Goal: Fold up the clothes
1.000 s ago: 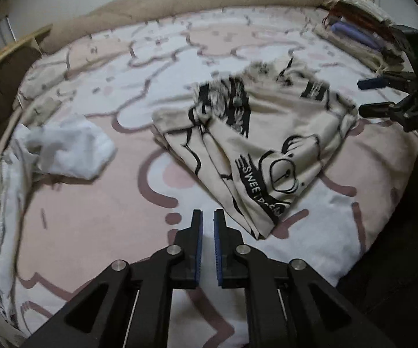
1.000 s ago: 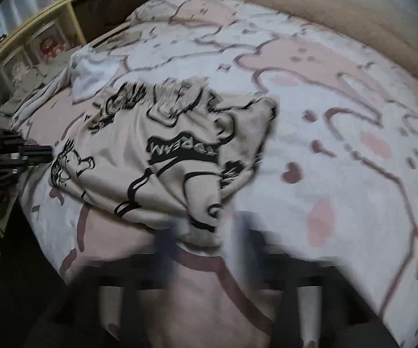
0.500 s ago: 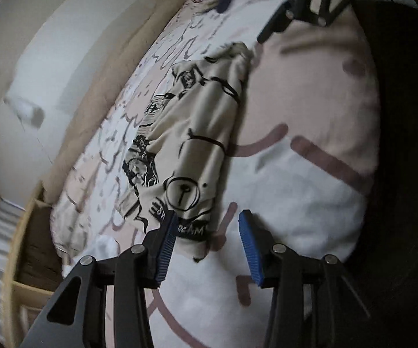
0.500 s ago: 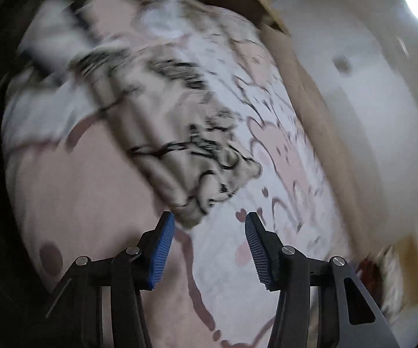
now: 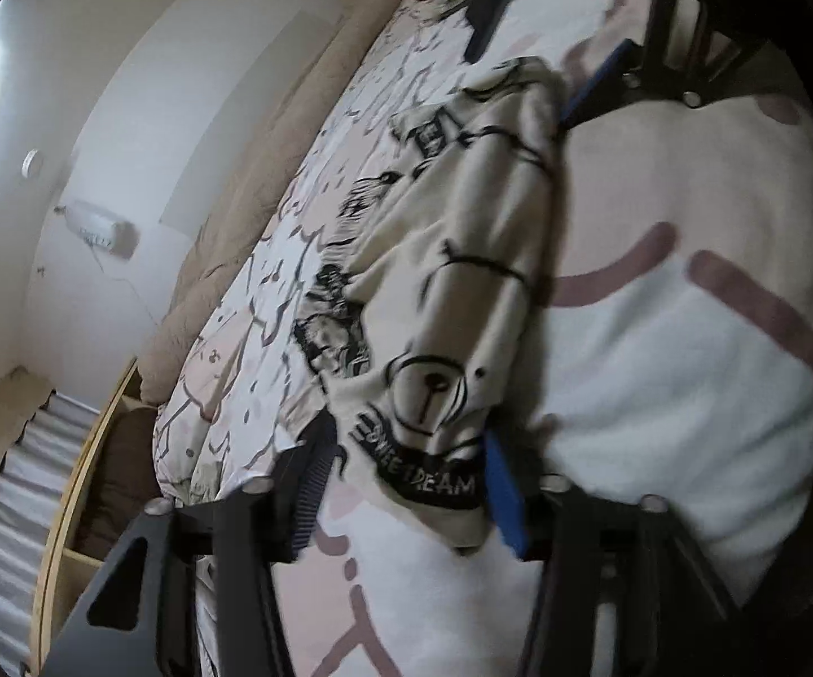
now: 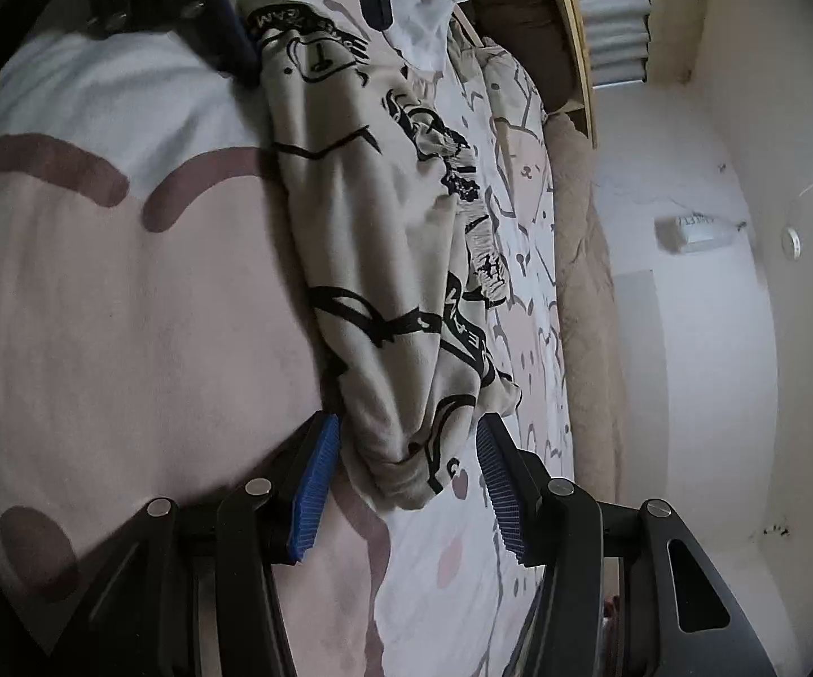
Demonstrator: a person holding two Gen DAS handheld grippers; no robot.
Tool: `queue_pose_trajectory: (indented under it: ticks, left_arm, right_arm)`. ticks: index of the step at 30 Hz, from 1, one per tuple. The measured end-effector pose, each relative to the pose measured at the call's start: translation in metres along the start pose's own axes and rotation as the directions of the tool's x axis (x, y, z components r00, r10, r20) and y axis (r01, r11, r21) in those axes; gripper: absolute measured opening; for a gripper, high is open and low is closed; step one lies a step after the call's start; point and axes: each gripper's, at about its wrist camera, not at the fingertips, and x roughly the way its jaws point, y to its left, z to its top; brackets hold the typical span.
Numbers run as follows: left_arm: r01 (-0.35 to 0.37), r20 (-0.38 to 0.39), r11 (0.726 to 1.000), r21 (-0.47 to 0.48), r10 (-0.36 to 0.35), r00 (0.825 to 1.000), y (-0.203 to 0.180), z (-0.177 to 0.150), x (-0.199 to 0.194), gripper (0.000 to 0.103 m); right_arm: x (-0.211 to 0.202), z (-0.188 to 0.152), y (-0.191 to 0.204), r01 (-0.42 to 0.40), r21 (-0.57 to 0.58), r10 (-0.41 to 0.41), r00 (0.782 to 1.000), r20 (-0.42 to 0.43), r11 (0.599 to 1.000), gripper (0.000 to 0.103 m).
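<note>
Garment: I am seeing the cream, black-printed folded fabric garment lying mid-frame on the pink-and-white fleece bedspread.
Left gripper: fingers are spreading wide, straddling its lower end.
Right gripper: fingers are spreading wide around its other end.

Pink-white blanket, tan bolster, wooden shelf, white wall.

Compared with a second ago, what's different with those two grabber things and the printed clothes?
The left hand-held gripper went from nearly shut to open and moved in around one end of the folded cream garment. The right hand-held gripper closed in on the opposite end, open too. Neither has clamped yet. The garment stayed folded on the pink blanket.
</note>
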Motion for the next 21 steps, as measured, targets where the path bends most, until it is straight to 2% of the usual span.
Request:
queue_pose_trajectory:
  ticks: [1, 3, 4, 5, 7, 10, 13, 17, 21]
  left_arm:
    - [-0.009, 0.002, 1.000, 0.018, 0.009, 1.000, 0.001, -0.001, 0.002, 0.027]
    - [-0.025, 0.025, 0.997, 0.069, 0.023, 0.999, 0.003, -0.004, 0.005, 0.023]
    - [-0.030, 0.038, 0.995, 0.095, 0.027, 0.999, 0.001, -0.005, 0.003, 0.020]
    - [-0.041, 0.058, 0.990, 0.138, 0.033, 0.998, 0.000, -0.007, 0.002, 0.013]
    - [-0.061, 0.085, 0.976, 0.208, 0.045, 0.995, 0.000, -0.010, 0.001, 0.011]
    - [-0.079, 0.113, 0.947, 0.310, 0.046, 0.992, 0.004, -0.018, 0.001, 0.008]
    - [-0.083, 0.129, 0.922, 0.379, 0.036, 0.991, 0.010, -0.025, -0.001, 0.007]
    - [-0.030, 0.109, 0.912, 0.408, -0.015, 0.994, 0.015, -0.033, -0.006, 0.006]
    - [0.026, 0.066, 0.904, 0.426, -0.060, 0.996, 0.002, -0.048, -0.003, 0.007]
  right_arm:
    - [0.002, -0.001, -0.001, 0.011, -0.005, -0.011, 1.000, 0.004, 1.000, 0.051]
    - [0.004, -0.002, 0.001, 0.056, -0.050, -0.055, 0.998, 0.028, 0.997, 0.051]
    - [0.005, -0.002, 0.002, 0.068, -0.081, -0.065, 0.997, 0.040, 0.994, 0.047]
    - [0.007, -0.002, 0.003, 0.077, -0.112, -0.071, 0.996, 0.051, 0.991, 0.043]
    - [0.011, -0.003, 0.004, 0.075, -0.171, -0.066, 0.996, 0.054, 0.982, 0.020]
    - [0.011, -0.009, 0.001, 0.067, -0.256, -0.050, 0.996, 0.072, 0.964, 0.011]
    - [0.001, -0.014, -0.009, 0.081, -0.321, -0.049, 0.993, 0.105, 0.944, 0.010]
    - [-0.015, -0.016, -0.019, 0.054, -0.358, -0.019, 0.995, 0.100, 0.932, 0.005]
    - [-0.014, -0.030, -0.007, -0.047, -0.359, 0.055, 0.998, 0.011, 0.932, 0.005]
